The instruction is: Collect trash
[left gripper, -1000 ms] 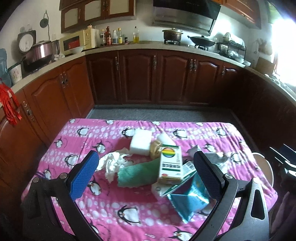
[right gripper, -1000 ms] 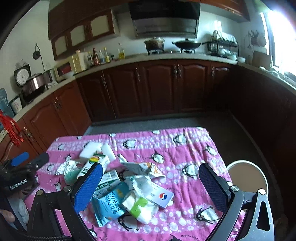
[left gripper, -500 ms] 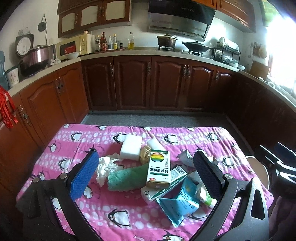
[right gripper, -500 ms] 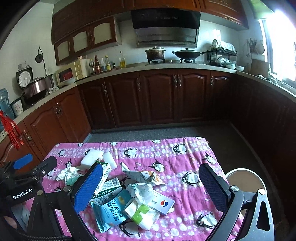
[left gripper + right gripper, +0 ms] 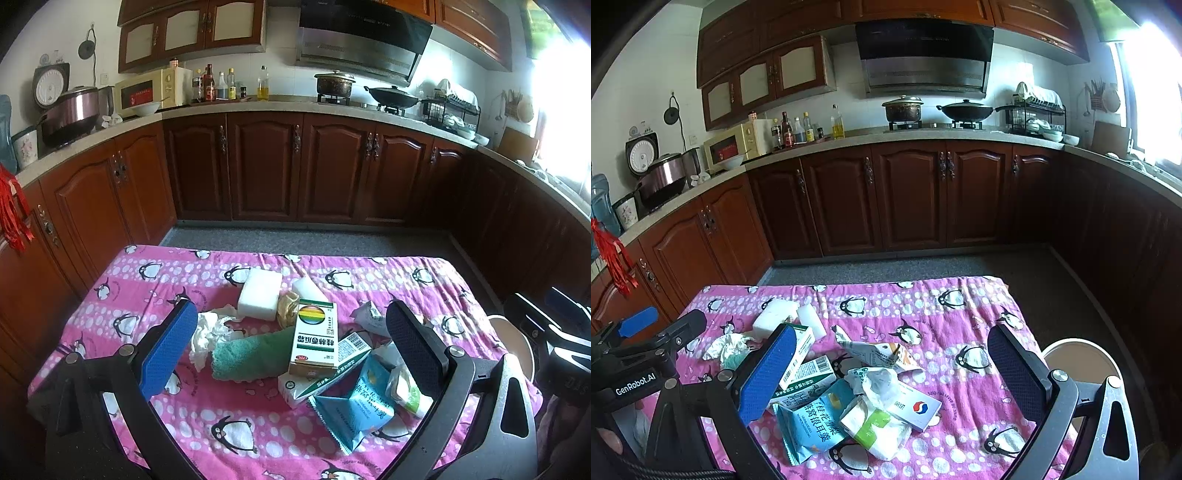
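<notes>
left gripper [image 5: 291,350]: fingers spread wide, empty, held above the near side of the pile.
right gripper [image 5: 890,373]: fingers spread wide too, nothing between them, over the pile's right half.
trash pile: bunched mid-table on the pink penguin cloth [image 5: 147,273], items overlapping.
top item: rainbow-logo box [image 5: 315,338] lies across the green towel [image 5: 251,352] and a flattened carton [image 5: 807,373].
soft stuff: crumpled tissue [image 5: 207,332] just beside the left blue pad; white-green wrapper [image 5: 875,428] at the near edge.
other: teal pouch [image 5: 809,417], white foam block [image 5: 259,293], folded paper carton [image 5: 875,352].
bin: round white-rimmed bin [image 5: 1078,363] on the floor off the table's right side, partly hidden behind the right finger.
risk 1: closing on the stacked box likely drags the towel or carton under it, things slide off the table.
risk 2: thin flat pouch and card lie flush on cloth; fingers may pinch the cloth and pull the whole spread.
risk 3: tissue is light, may slip out of a loose pinch on the way to the bin.
risk 4: both grippers aim at the same cluster, could bump each other.
risk 5: bin sits low and beside the edge; a release made too soon would probably miss.
</notes>
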The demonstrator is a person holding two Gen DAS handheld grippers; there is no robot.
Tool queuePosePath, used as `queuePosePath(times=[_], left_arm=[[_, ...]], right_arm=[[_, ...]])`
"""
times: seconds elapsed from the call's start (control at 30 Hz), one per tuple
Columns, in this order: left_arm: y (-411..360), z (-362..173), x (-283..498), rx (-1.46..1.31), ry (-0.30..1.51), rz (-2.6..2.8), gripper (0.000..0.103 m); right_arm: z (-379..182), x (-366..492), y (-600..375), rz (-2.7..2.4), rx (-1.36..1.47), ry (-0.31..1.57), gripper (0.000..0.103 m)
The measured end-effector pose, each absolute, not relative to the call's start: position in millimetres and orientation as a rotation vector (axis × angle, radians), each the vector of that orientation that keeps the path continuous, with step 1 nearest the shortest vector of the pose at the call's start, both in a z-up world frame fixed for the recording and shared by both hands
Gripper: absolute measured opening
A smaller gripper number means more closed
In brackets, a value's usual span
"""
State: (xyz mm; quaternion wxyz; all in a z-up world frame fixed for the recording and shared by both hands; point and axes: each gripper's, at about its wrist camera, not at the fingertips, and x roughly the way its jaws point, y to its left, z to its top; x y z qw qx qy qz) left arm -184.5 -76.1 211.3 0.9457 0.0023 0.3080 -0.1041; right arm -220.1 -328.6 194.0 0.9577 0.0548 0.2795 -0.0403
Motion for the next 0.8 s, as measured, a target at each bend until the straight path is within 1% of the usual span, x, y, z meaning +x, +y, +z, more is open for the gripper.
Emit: queuePosePath(times=[0.8], left_arm=[[-75.2,209.7,-186.8,-0.015,0.626,-0.221,0.101]], right_arm=[[187.1,-217.3,-325.7,-0.084,0.111,0.575,0.103]])
